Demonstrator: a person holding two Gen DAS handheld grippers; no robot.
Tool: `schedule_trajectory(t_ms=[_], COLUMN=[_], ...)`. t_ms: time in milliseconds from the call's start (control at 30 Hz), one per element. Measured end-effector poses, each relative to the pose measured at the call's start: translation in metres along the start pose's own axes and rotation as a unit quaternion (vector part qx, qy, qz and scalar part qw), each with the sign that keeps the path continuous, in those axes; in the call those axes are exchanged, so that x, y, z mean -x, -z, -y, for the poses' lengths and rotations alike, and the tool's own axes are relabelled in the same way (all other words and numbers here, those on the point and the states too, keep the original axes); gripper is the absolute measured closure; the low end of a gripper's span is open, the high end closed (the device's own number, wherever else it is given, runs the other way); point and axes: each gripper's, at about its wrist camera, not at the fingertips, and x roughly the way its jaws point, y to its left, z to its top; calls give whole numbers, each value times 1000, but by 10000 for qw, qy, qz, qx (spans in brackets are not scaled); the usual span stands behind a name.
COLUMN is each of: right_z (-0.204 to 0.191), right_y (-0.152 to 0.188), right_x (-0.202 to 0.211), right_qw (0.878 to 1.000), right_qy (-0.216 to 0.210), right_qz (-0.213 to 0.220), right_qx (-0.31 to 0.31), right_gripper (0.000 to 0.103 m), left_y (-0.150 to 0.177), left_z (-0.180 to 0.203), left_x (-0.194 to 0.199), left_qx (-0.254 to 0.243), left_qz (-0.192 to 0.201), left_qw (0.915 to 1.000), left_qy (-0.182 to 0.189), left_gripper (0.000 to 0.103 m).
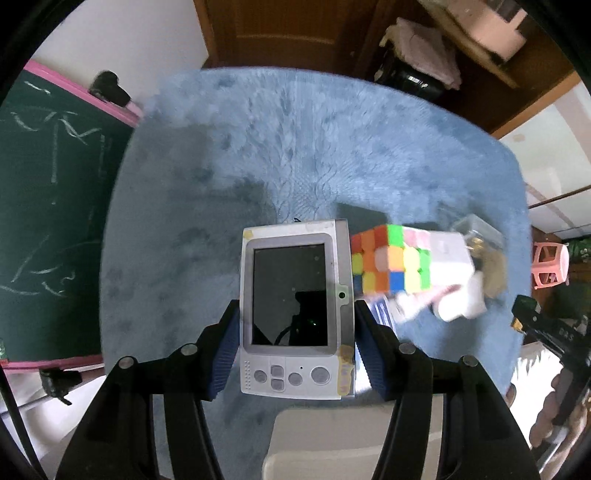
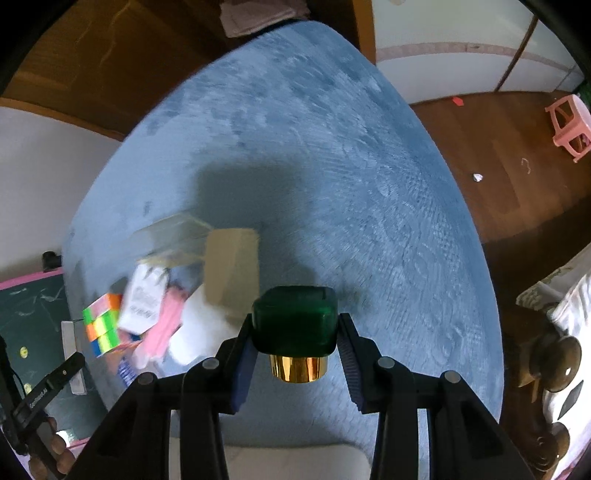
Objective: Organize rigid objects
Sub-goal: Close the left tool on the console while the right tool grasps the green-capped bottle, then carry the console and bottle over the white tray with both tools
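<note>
My left gripper is shut on a white handheld device with a dark screen, held above the blue rug. Right of it lie a coloured puzzle cube, a white box and a clear box, all blurred. My right gripper is shut on a green bottle with a gold cap, held above the rug. To its left are the cube, a white box, a pink item and a tan box.
A green chalkboard with a pink frame stands at the left of the rug. A pink stool is on the wooden floor at the right. Dark wooden furniture lies beyond the rug. A white pad lies at the near edge.
</note>
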Motion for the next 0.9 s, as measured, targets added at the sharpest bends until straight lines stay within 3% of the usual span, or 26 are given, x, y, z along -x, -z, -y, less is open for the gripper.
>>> schedule_trajectory(t_ms=[267,500,667,900], right_z=[-23,-60,-80,-90], right_y=[40,94,137,201], right_x=[61,126,171,196], right_qw=[9975,9860,9727,9618], right_qy=[-406,-688,-698,-472], right_qz=[320,781,1240,1602], right_qx=[489,1307,1831,2169], right_gripper=[61,61,61,61], left_y=[58,109,144,188], left_z=[2,3,8,11], left_x=[97,157,182,179], left_qx=[-252,-347,-569,-904], left_qz=[883,1469,1750,1954], left_qw=[9957,9880,9817,9746], left_qy=[75,316,481,613], left_gripper=[41,41,41,41])
